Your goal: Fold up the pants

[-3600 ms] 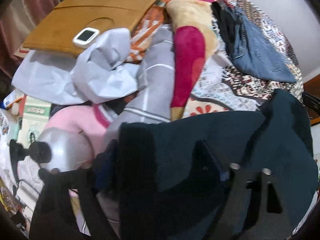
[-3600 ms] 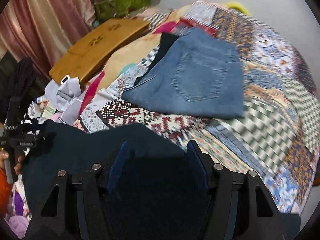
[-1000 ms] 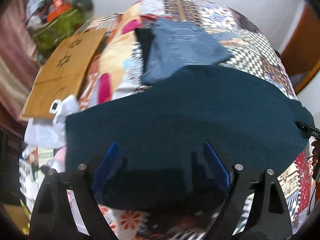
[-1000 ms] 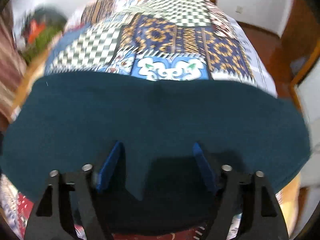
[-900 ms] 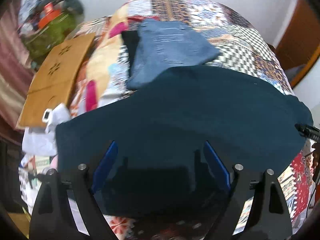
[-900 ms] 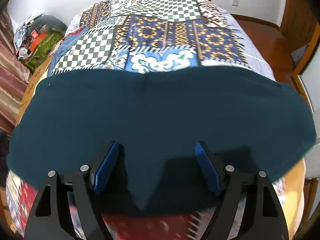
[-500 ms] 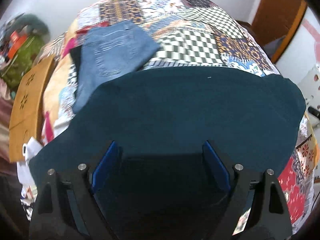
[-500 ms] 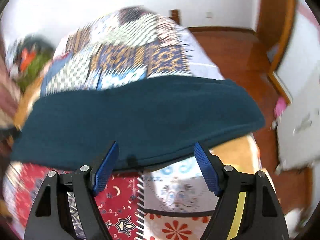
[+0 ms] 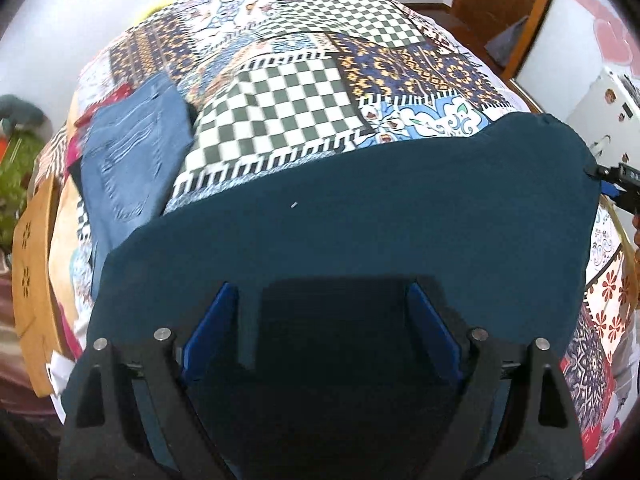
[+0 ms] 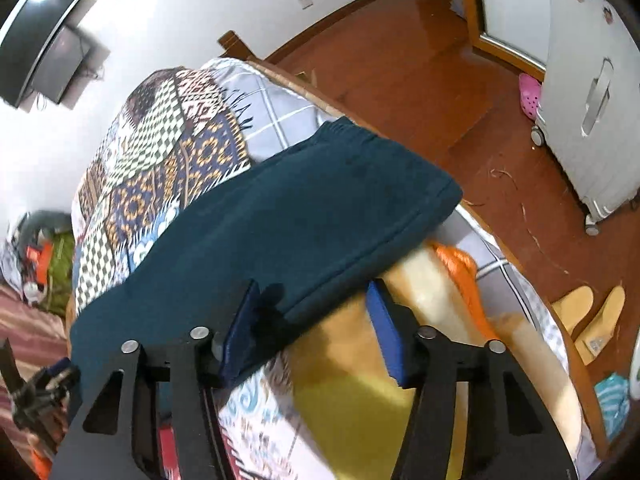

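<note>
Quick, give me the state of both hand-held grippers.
Left hand-held gripper: open wide over the teal pants, not pinching.
Right hand-held gripper: open, jaws just been closing, pants' edge between them, not clamped.

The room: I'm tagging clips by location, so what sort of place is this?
Most likely a home bedroom: a bed under a patchwork quilt, folded jeans on it, and slippers on the wooden floor.
</note>
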{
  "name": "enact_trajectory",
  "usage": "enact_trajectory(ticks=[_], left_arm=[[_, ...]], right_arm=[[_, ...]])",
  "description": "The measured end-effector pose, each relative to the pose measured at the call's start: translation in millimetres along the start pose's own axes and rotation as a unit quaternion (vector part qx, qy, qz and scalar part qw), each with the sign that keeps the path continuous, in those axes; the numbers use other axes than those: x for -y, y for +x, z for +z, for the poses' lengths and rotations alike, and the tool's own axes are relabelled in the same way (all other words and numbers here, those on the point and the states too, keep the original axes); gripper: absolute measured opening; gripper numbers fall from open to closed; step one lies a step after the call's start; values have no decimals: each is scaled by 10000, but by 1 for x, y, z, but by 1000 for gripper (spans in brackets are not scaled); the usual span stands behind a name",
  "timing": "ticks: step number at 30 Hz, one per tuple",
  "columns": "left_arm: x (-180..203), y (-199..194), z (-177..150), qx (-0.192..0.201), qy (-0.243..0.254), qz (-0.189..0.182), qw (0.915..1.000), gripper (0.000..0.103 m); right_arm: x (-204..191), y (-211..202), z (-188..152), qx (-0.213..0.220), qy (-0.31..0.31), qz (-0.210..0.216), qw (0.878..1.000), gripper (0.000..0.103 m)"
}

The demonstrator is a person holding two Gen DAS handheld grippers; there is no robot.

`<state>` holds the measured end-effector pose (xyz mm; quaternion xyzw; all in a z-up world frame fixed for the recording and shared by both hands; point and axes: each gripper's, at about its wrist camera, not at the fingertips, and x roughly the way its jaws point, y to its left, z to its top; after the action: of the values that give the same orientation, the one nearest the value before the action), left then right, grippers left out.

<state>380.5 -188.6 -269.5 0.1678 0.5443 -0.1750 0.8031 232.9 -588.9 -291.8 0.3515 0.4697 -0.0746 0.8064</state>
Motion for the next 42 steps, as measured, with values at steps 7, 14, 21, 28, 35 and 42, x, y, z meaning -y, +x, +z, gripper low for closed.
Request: enact_trajectory(ticks=[7,14,21,28,35,42], left_arm=[[14,11,18,-7,123,-38,9999,91],[23,-1,21,230,77,-195,9995,91],[10,-35,12,597,-231,-282,9976,91],[-14,-74,-7,998,-562,-322,9929,91],[-42,-109,-34,1333,-888,-343,9865,91],[-74,-133,-66,1545,-1266,-336,9793,91]], right_arm=[[15,21,19,-32,435,151,9989,39],[16,14,32,212,415,18,9989,18],[-24,-27,37,850,-313,-294,9955,12],[-86,-82,34,1431,-915,76,9854,11],[-164,-113,9,1766,-1798,407,9669,11],[-235,-95,-34,1518,-2763,644,9468,11]])
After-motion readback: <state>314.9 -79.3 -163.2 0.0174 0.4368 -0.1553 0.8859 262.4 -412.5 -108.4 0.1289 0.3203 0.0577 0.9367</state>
